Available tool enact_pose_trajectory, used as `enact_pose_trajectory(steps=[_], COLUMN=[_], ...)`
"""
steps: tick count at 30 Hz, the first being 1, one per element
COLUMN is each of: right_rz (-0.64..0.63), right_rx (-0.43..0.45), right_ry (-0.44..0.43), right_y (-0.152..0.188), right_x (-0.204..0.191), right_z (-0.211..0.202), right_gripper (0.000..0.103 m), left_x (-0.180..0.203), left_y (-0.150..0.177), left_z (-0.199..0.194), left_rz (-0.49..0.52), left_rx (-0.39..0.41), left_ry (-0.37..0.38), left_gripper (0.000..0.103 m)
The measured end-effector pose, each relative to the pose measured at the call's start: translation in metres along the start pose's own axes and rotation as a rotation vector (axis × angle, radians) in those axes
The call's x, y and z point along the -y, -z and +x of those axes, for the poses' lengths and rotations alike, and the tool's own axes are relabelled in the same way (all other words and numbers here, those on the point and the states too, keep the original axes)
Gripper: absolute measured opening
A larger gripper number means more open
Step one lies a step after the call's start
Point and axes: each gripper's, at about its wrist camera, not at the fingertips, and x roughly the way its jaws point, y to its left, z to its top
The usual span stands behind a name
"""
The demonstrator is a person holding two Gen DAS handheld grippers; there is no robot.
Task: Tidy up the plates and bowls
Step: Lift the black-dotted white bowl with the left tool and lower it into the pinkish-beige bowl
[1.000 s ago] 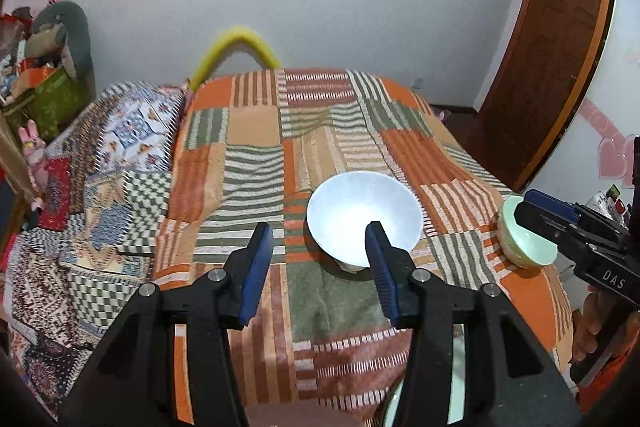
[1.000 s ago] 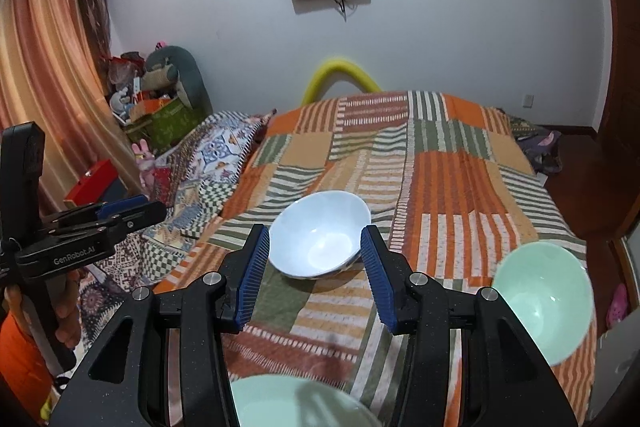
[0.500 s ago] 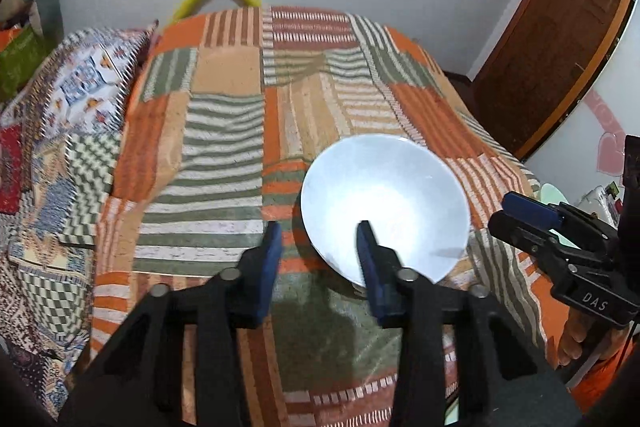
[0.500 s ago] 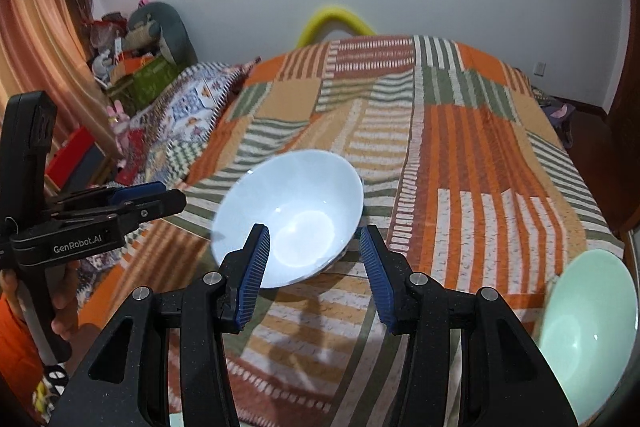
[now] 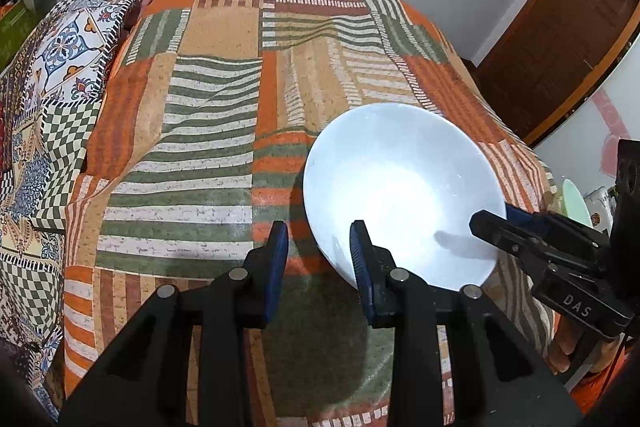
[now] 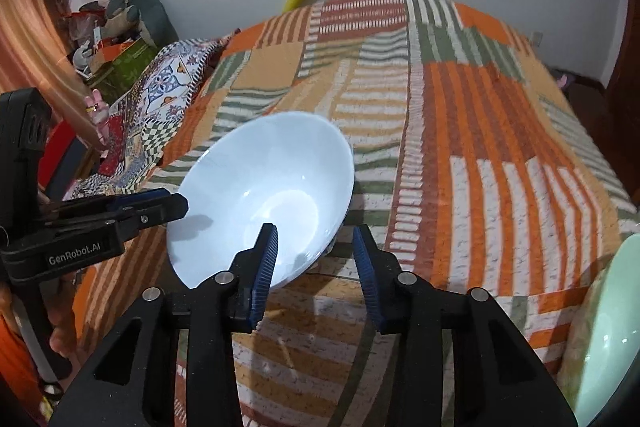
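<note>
Both tools were closing on white bowl (image 5: 402, 187) rim on bed (image 5: 208, 155), left tool (image 5: 319, 263) at 7 o'clock, right tool (image 6: 315, 259) at 4 o'clock, neither pinching yet

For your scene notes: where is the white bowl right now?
The white bowl sits on the patchwork bedspread, right of centre in the left wrist view, its rim between both closing tongs.
</note>
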Motion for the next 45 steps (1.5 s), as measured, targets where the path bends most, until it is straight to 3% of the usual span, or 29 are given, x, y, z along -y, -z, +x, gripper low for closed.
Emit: enact_pose_trajectory(steps=[5,9,21,34,45], right_rz=[-0.009,-0.026,-0.049,-0.093,-0.124], right_rx=[-0.003,-0.003,0.034,0.153,0.197], right_ry=[0.008,0.018,0.033,-0.014,-0.039], right_y=[0.000,-0.001,-0.001,-0.003,0.030], right_x=[-0.002,-0.003,-0.008,-0.039,-0.072], right_z=[0.001,0.003,-0.007,-0.084,-0.139], right_gripper=[0.024,0.022,0.020,0.020,0.019], left_x=[0.000,0.002,0.013,0.038,0.053], left_y=[0.002,0.002,0.004,0.022,0.079], left_z=[0.011,0.013,-0.012,-0.116,-0.205], left_rz=[-0.004,-0.006,0.047,0.078,0.093], left_rx=[-0.033,-0.034,-0.002,0.177,0.260], left_ry=[0.004,0.023,-0.004,-0.018,-0.032], left_gripper=[0.024,0.014,0.015,0.015,0.015])
